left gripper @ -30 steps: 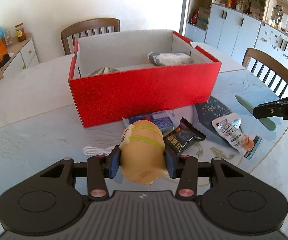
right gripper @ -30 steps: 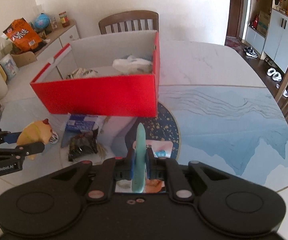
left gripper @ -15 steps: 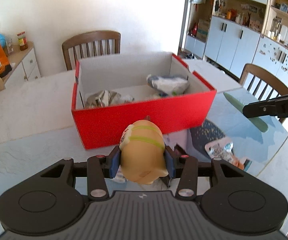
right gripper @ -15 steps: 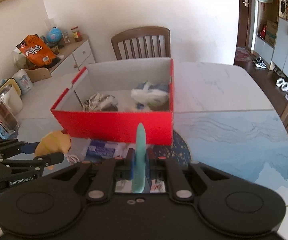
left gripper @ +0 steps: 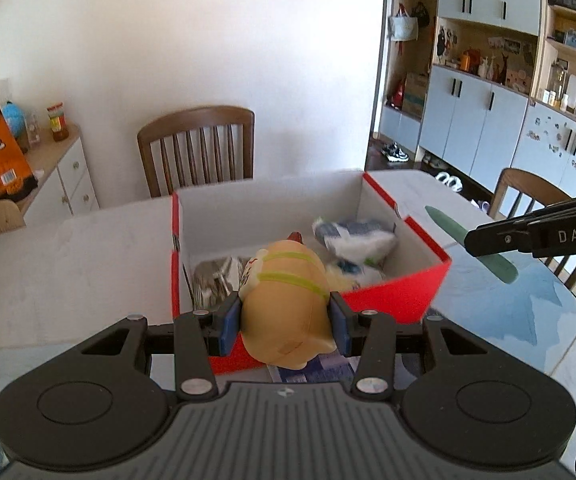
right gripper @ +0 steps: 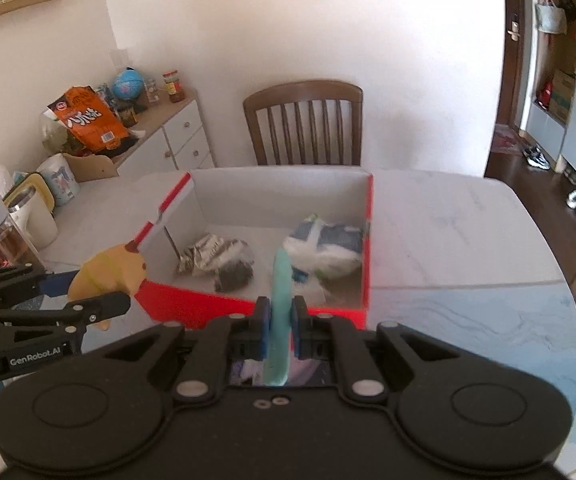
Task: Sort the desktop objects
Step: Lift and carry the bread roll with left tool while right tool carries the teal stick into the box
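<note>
— Toy (left gripper: pixel 286 312) handling? Where is it sitting?

— Left claw (left gripper: pixel 286 322) is pinching it across the belly, over the box's (left gripper: pixel 391 300) near wall. It is looking soft and light, so a mid-body grip is suiting it.

— Right claw (right gripper: pixel 280 330)?

— Pinching a thin green stick (right gripper: pixel 280 300), seemingly stiff, near its middle, above the box.

— Surroundings?

— Marble counter (right gripper: pixel 447 216) is carrying the box; a chair (right gripper: pixel 303 120) is standing at the far side.

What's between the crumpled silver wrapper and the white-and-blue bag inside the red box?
In the right wrist view, a small dark packet lies between the silver wrapper and white-and-blue bag.
</note>
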Action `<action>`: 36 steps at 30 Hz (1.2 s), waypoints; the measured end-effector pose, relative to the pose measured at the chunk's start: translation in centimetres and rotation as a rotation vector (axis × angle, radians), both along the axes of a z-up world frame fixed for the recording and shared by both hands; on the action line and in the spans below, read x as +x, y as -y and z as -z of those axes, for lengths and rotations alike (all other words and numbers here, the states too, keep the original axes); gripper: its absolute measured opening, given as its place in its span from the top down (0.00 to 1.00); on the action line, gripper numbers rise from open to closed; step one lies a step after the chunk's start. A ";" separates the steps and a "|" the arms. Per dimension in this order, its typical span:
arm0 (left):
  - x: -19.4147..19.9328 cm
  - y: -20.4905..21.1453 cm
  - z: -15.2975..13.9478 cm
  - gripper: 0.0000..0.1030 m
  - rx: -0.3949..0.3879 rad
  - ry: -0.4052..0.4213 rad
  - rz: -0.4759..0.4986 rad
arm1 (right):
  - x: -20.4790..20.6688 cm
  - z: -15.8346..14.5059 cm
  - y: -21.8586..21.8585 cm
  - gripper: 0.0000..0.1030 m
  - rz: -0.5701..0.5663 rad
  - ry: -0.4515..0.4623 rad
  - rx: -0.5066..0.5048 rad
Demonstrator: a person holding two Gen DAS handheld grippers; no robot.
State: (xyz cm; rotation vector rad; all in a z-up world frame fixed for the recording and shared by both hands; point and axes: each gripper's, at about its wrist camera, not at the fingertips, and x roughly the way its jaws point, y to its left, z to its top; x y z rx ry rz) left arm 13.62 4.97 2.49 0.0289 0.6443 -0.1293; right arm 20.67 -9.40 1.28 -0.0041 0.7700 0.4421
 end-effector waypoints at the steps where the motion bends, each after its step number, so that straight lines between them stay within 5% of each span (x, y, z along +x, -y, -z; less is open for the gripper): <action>1: 0.3 -0.1 -0.2 0.57 0.001 0.004 -0.002 | 0.2 -0.2 -0.2 0.90 -0.008 0.006 0.001; 36: 11.7 0.0 2.9 0.57 0.101 -0.104 -0.006 | 9.7 3.1 -5.1 0.90 -0.035 -0.039 -0.051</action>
